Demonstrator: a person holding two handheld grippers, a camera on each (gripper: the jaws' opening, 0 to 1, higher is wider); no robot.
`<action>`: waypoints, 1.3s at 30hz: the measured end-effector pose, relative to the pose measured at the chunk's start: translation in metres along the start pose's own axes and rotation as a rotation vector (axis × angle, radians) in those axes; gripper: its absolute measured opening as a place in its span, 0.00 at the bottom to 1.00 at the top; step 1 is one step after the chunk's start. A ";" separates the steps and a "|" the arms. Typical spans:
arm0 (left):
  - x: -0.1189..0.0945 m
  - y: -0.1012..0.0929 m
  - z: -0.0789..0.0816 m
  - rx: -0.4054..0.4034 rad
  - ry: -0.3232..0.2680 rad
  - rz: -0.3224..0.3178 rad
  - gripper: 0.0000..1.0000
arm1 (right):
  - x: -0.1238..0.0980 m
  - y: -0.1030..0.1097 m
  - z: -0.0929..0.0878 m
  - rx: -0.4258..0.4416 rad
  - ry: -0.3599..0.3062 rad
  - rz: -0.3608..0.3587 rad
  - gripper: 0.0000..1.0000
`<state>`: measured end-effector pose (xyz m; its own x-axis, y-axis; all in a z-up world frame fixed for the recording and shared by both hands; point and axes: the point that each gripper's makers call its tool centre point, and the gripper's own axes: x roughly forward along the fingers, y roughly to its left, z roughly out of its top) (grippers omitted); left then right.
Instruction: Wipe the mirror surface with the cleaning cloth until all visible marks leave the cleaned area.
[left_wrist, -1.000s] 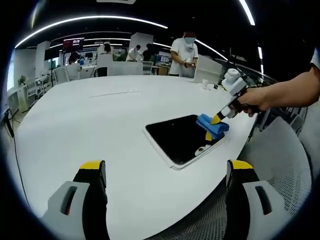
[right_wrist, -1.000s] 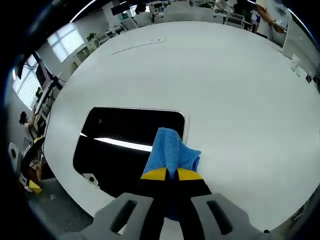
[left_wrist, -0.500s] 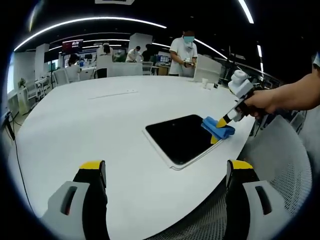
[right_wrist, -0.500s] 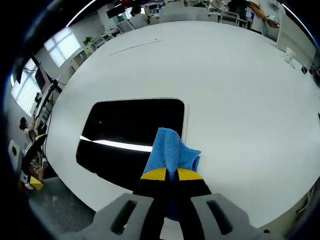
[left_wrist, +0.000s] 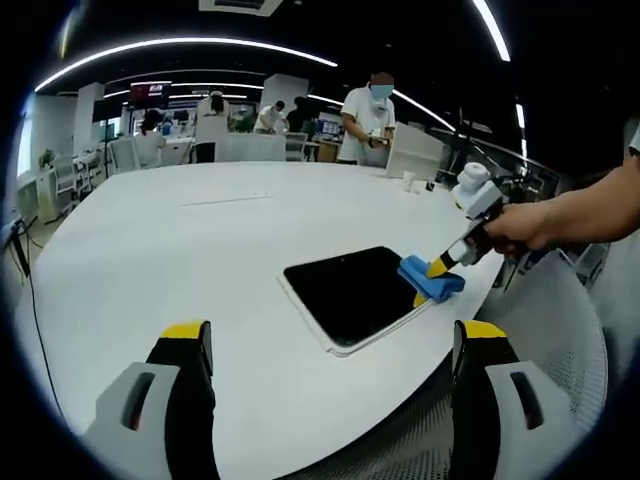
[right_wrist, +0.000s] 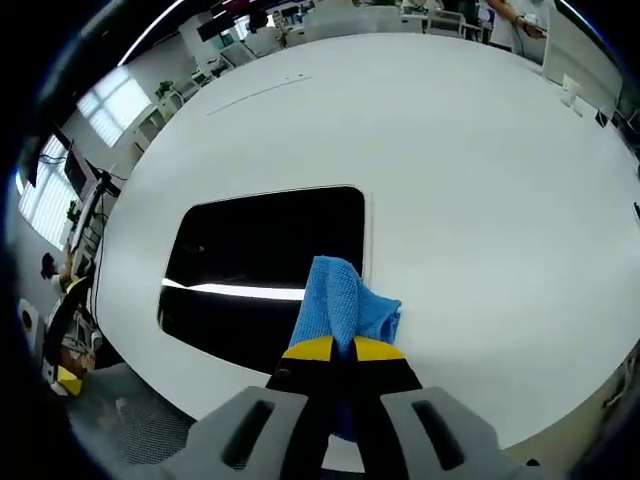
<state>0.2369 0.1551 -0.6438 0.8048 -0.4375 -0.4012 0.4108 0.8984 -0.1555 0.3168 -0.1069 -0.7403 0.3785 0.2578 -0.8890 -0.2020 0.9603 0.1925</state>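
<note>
Right gripper (right_wrist: 333, 349) presses blue cloth (right_wrist: 343, 304) (pinched) on mirror (right_wrist: 262, 265).

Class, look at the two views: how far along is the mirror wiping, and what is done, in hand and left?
Done: the mirror shows no marks that can be made out. In hand: the right hand-held gripper is shut on the blue cloth, pressed at the mirror's edge. The left hand-held gripper is open above the table. Left: confirm that the covered edge strip is clean.

cloth (right_wrist: 345, 303) on mirror (right_wrist: 260, 265) edge
</note>
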 end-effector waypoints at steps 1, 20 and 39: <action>0.000 0.002 0.000 -0.002 0.002 0.007 0.99 | 0.001 0.000 0.001 0.007 -0.002 0.004 0.00; 0.003 0.001 -0.016 0.020 0.037 -0.026 0.99 | 0.008 0.047 0.001 -0.060 0.017 0.026 0.00; 0.003 0.005 -0.022 0.017 0.068 -0.009 0.99 | 0.023 0.123 0.001 -0.089 0.077 0.137 0.00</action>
<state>0.2318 0.1590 -0.6653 0.7702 -0.4411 -0.4607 0.4253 0.8935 -0.1444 0.3018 0.0174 -0.7361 0.2724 0.3732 -0.8869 -0.3273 0.9027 0.2794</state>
